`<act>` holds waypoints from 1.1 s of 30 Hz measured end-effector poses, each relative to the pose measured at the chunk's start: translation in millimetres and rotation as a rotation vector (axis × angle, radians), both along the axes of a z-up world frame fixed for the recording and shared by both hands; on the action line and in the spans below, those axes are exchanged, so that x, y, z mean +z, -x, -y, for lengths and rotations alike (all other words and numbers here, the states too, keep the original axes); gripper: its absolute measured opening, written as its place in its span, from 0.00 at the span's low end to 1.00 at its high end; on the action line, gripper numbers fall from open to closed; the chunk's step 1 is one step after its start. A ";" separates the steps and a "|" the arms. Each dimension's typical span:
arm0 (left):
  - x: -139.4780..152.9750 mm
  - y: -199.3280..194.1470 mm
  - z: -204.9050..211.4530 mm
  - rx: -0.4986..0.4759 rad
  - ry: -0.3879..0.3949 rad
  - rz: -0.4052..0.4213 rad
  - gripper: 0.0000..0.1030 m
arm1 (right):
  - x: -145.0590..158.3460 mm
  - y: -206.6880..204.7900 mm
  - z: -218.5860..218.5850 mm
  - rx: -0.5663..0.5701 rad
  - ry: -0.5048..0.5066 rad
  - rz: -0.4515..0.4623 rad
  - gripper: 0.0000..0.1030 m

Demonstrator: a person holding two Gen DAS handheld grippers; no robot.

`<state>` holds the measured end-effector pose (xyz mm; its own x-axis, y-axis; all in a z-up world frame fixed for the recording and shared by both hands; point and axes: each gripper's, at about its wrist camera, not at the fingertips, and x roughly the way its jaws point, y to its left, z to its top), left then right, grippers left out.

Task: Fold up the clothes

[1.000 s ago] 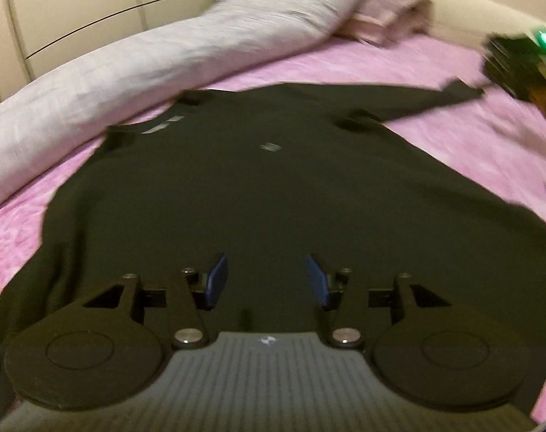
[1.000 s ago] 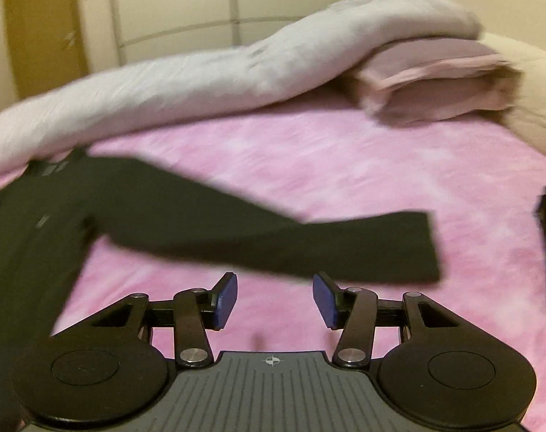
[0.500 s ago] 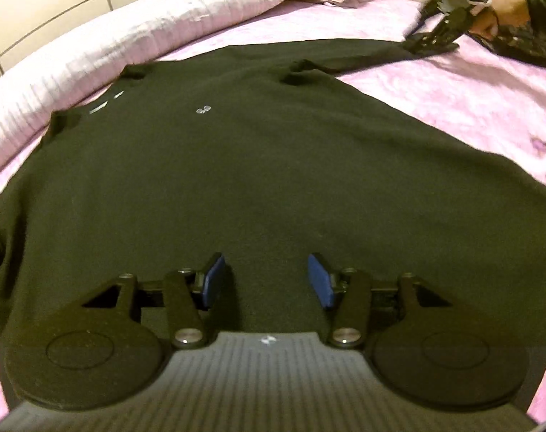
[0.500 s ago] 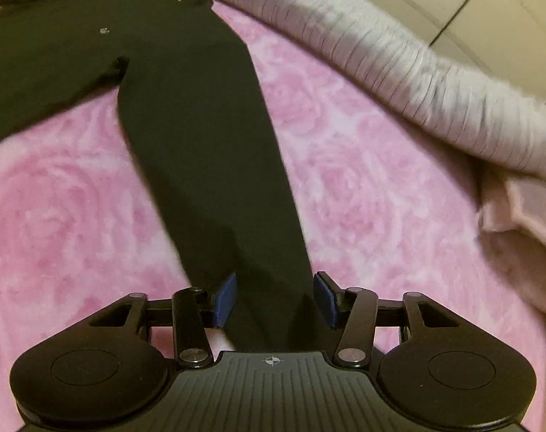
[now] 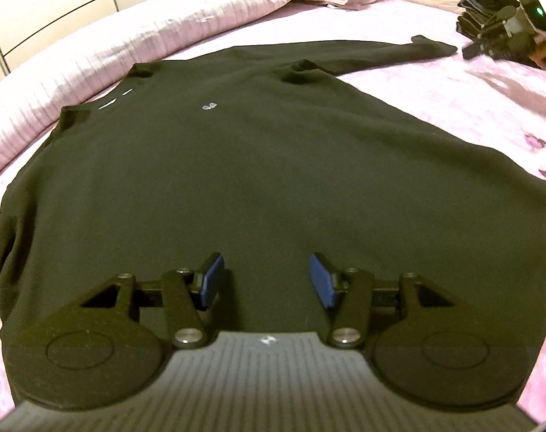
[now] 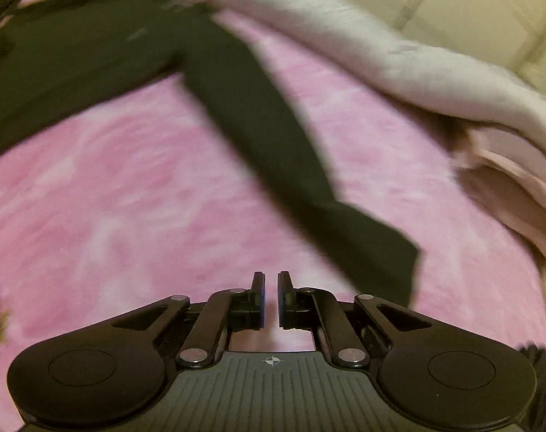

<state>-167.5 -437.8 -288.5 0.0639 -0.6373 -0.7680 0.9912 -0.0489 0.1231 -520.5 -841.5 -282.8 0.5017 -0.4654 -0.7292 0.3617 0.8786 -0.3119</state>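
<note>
The left gripper (image 5: 265, 280) hovers spread over the black sweater (image 5: 258, 165), while the right gripper (image 6: 271, 300), nearly pressed together, is opening on nothing near the sleeve (image 6: 273, 136).

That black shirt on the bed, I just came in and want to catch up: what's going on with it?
A person is working on folding the black shirt with a handheld gripper in each hand. It lies spread flat on the pink bed, one sleeve stretched out sideways. The left gripper hovers open over the shirt's lower part, gripping nothing. The right gripper is beside the sleeve's cuff, nearly shut with its jaws opening and nothing between them. No fold has been made yet.
</note>
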 end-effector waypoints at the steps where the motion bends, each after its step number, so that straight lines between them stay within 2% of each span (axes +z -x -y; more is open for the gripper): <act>1: -0.4 0.0 -0.8 0.007 0.001 -0.004 0.49 | 3.9 3.6 16.4 -0.074 -0.026 0.052 0.23; 2: -0.8 0.0 -1.6 0.014 0.002 -0.008 0.49 | 7.2 6.6 34.9 -0.143 -0.064 0.104 0.42; 3: -1.4 -0.2 -2.3 0.020 0.002 -0.012 0.49 | 10.3 9.5 53.9 -0.211 -0.105 0.156 0.58; 4: -2.7 -0.8 -2.3 0.026 0.002 -0.017 0.50 | 10.3 9.0 71.2 -0.254 -0.139 0.185 0.61; 7: -4.9 -3.8 -3.1 0.050 0.004 -0.037 0.55 | 8.1 5.1 121.7 -0.365 -0.239 0.254 0.63; 12: -6.3 -7.6 -4.4 0.085 0.007 -0.068 0.56 | -21.3 -7.0 175.6 -0.455 -0.359 0.221 0.63; 13: -6.9 -7.6 -4.4 0.089 0.008 -0.069 0.57 | -23.9 -5.1 178.2 -0.457 -0.360 0.239 0.63; 14: -7.4 -7.6 -3.7 0.091 0.007 -0.069 0.57 | -25.5 -2.6 179.2 -0.456 -0.357 0.263 0.49; 15: -7.9 -7.6 -3.1 0.093 0.007 -0.069 0.58 | -23.6 -1.1 177.0 -0.443 -0.348 0.285 0.08; 16: -8.1 -7.8 -2.5 0.096 0.006 -0.070 0.59 | -20.8 0.2 174.1 -0.426 -0.338 0.305 0.02; 17: -8.1 -7.8 -1.9 0.098 0.004 -0.069 0.59 | -14.3 1.6 166.0 -0.393 -0.298 0.332 0.02; 20: -6.5 -5.8 -0.3 0.096 0.000 -0.059 0.59 | 12.6 12.6 112.2 -0.218 -0.053 0.334 0.02; 22: -5.3 -3.7 -1.4 0.089 0.000 -0.055 0.59 | 20.5 29.4 60.8 -0.066 0.117 0.297 0.02; 24: -4.0 -1.6 -2.5 0.083 -0.001 -0.052 0.59 | 13.7 48.6 16.6 0.048 0.216 0.207 0.02; 26: -3.3 0.4 -3.9 0.078 -0.003 -0.055 0.59 | 0.1 70.5 -18.1 0.140 0.252 0.110 0.02; 28: -1.6 2.2 -5.5 0.072 -0.006 -0.057 0.59 | -10.6 89.8 -35.3 0.150 0.231 0.046 0.02; 30: 1.2 4.1 -7.8 0.064 -0.010 -0.056 0.59 | -16.5 105.3 -43.2 0.127 0.205 0.015 0.02; 33: 7.0 7.7 -11.8 0.054 -0.011 -0.050 0.59 | -14.8 110.2 -37.2 -0.014 0.176 0.001 0.03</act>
